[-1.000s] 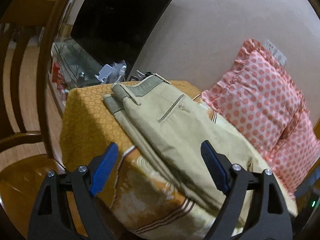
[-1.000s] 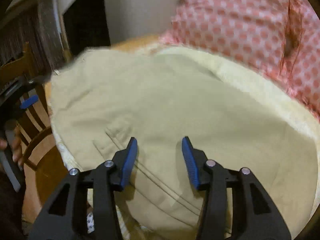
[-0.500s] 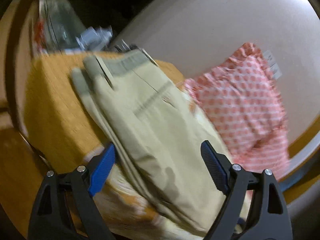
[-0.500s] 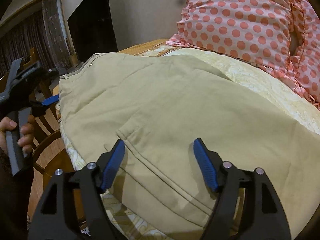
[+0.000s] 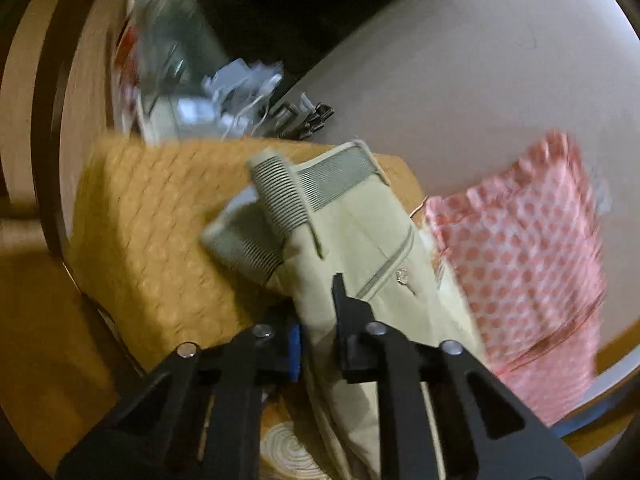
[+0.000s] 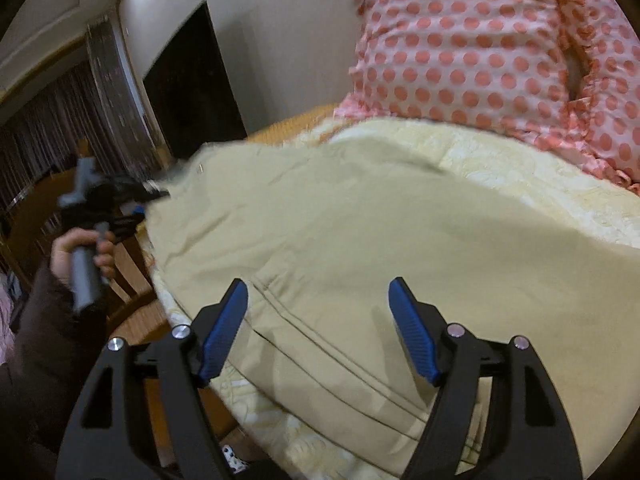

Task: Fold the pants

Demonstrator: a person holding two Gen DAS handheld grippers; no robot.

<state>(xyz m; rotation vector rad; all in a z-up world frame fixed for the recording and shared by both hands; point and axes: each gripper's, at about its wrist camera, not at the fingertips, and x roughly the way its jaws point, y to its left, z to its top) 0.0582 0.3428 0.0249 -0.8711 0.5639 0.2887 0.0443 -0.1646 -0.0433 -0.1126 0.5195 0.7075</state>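
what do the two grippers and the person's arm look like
Both are black plastic, with triangular cut-outs in the finger arms and silver bolt heads at the pivots. The right gripper has ribbed blue pads. On the left gripper only a sliver of blue pad shows. Seen from the right wrist, the left one has a grey handle, gripped by a bare hand with a dark brown sleeve.

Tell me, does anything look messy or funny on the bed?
Mostly the pants: their ribbed waistband is flipped over and bunched instead of lying flat, just ahead of where the left gripper pinches the fabric. The spotted pillow leans against the wall, which looks normal. The right gripper hovers open.
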